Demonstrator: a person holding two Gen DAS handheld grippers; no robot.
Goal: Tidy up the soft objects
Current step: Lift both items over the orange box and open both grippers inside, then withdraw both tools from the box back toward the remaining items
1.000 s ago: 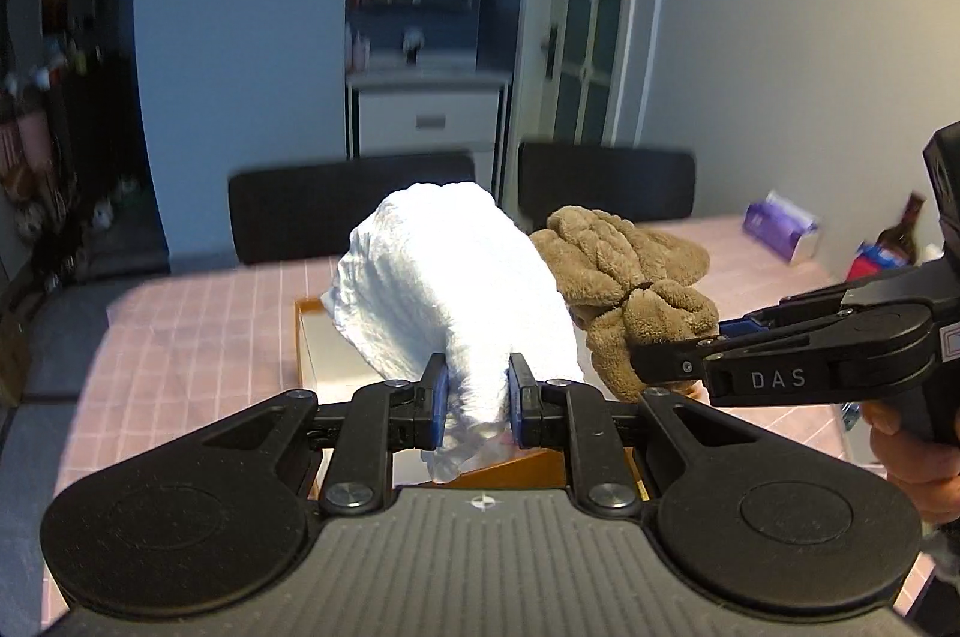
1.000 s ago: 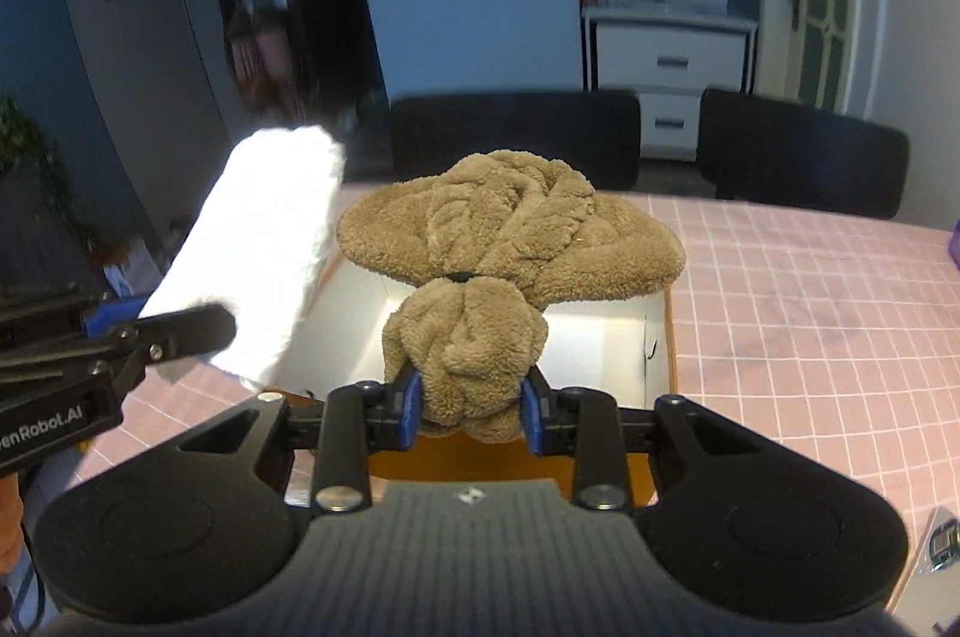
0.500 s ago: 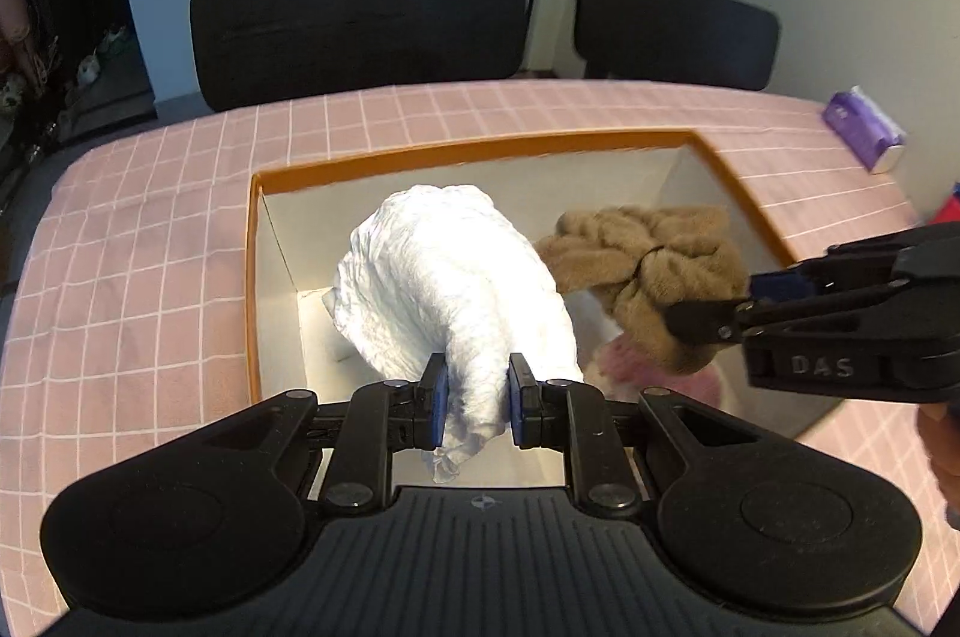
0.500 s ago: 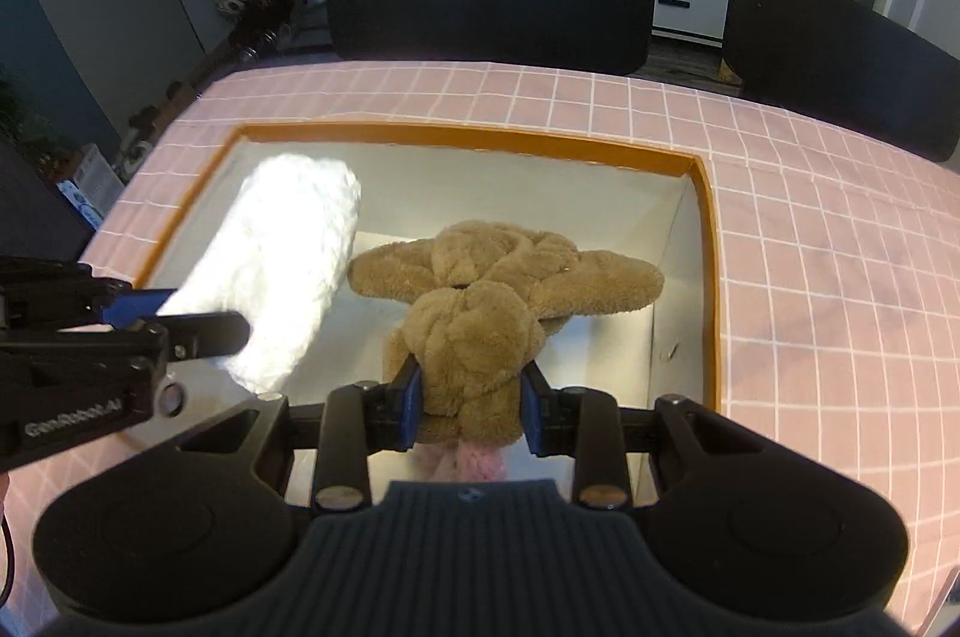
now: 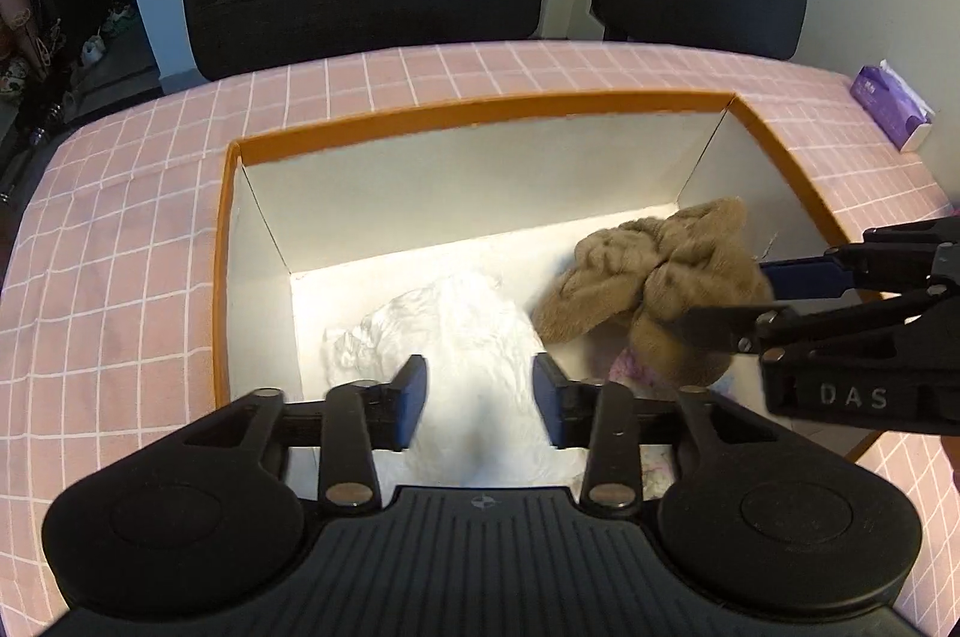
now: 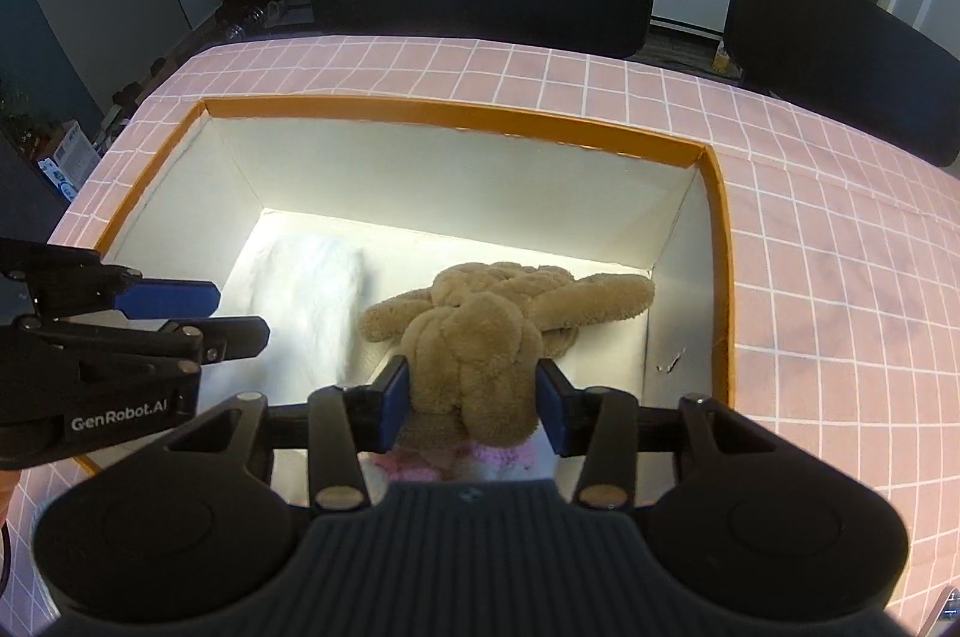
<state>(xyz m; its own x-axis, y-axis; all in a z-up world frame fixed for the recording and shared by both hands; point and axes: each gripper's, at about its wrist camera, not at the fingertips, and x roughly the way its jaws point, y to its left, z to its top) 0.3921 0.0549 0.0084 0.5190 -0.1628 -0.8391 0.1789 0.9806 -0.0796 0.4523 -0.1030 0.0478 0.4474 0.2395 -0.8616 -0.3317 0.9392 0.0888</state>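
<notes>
In the left wrist view, the left gripper [image 5: 480,400] sits low in the centre of the frame with its jaws spread to a middling gap; they have just been opening, and the white towel [image 5: 456,331] that was pinched tight between them 1 second ago now lies loose between the blue pads [image 5: 413,397], slumped onto the floor of the orange-rimmed box [image 5: 480,112]. The pads no longer press the cloth, so it reads as released rather than held. At the right edge of this frame the right gripper [image 5: 744,298] reaches in over the brown plush toy [image 5: 654,277], which rests on the box floor at centre right, partly over a pink fluffy item [image 5: 630,373]. In the right wrist view, the right gripper [image 6: 474,400] occupies the lower centre, its jaws likewise just opened to a moderate gap with the plush toy [image 6: 474,337] between them; the toy's bulk fills the gap, so light contact at its sides cannot be ruled out, but the earlier squeeze is gone. The towel [image 6: 312,301] lies at centre left beside the toy, with the left gripper [image 6: 198,313] above it at the left edge. Compared with 1 second ago, both objects have gone from hanging above the pink checked tablecloth [image 6: 840,277] to lying inside the box. By my reckoning, both deposits are done and the next need is to lift clear without snagging fabric.
</notes>
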